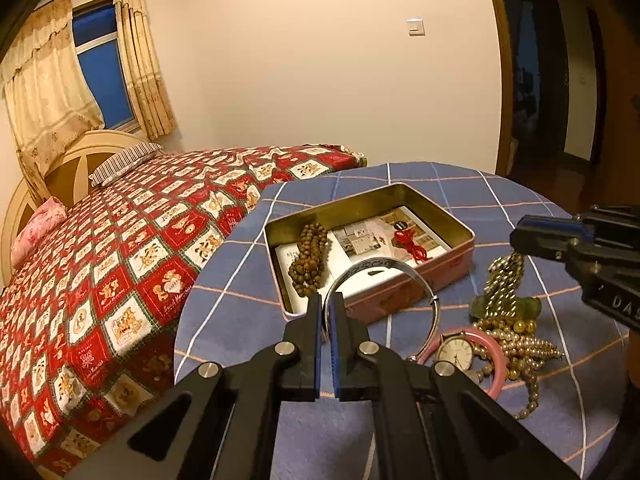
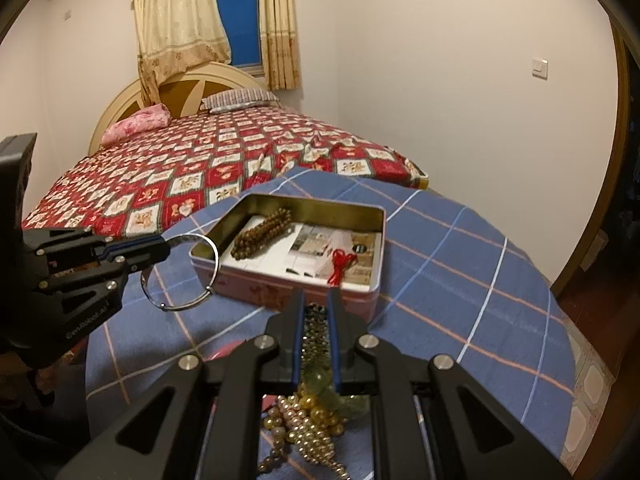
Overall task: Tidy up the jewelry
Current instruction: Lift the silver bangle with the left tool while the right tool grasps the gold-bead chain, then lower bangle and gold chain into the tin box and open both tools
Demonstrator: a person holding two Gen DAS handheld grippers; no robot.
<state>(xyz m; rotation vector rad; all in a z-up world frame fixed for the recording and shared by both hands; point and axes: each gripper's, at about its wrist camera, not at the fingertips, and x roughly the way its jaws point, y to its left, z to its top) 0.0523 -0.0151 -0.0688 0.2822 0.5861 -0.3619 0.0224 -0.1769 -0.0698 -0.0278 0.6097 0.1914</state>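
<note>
Pinching the silver bangle (image 1: 404,280) between nearly closed fingers, our left gripper (image 1: 329,312) holds the ring lifted, its hoop hanging in front of the near corner of the pink tin (image 1: 420,292); the right wrist view shows the bangle (image 2: 182,272) clear of the cloth, just beside the tin (image 2: 280,294). Our right gripper (image 2: 316,316) is clamped on a gold bead necklace (image 2: 314,340), fingers drawn in tight on the strands, and the left view shows that necklace (image 1: 505,280) rising from the heap up into the right gripper (image 1: 520,240).

Inside the tin we see a coil of brown wooden beads (image 1: 310,258) at its left side and a red cord (image 1: 412,244) toward the right, both lying on printed paper (image 1: 368,240). On the cloth right of the tin lie a green stone piece (image 1: 532,308), a watch (image 1: 456,350), a pink bangle (image 1: 498,360) and a pile of pearl strands (image 1: 524,350), all touching or overlapping.

Everything sits on a round table under a blue checked cloth (image 1: 248,300). Beyond it stands a bed (image 1: 132,248) with a red patterned quilt, a striped pillow (image 1: 124,162) and a pink pillow (image 1: 38,228), then curtains (image 1: 44,92) at a window.
</note>
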